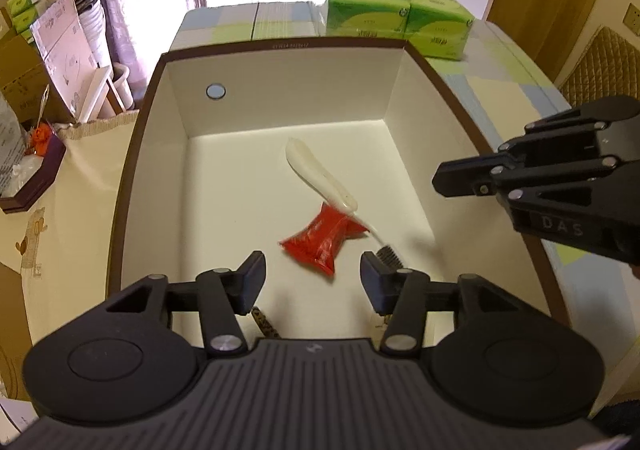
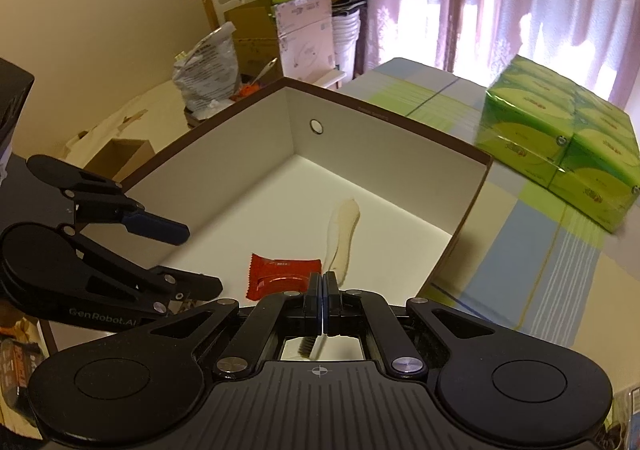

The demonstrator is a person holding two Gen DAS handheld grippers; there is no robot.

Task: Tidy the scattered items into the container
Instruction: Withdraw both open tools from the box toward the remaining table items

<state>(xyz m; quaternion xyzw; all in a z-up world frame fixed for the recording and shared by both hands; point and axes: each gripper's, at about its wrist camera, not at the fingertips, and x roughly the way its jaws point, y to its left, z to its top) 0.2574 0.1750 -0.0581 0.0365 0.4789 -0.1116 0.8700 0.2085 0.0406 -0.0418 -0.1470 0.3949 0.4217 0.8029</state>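
- Left wrist view: the left claw [image 1: 313, 280] hangs spread over the near part of the box [image 1: 280, 46], nothing between its fingers. The red packet [image 1: 322, 240] lies on the box floor just beyond and below the gap. The white brush [image 1: 320, 176] runs from the box's middle toward its near right side, bristle end nearest the right fingertip.
- The right claw [image 1: 442, 180] hovers over the box's right wall, pressed together.
- Right wrist view: the right claw [image 2: 322, 300] is pressed together, pinching nothing; packet [image 2: 286, 278] and brush [image 2: 342, 238] lie just ahead inside the box [image 2: 384, 118]. The left claw [image 2: 196, 262] stands nearer the packet.
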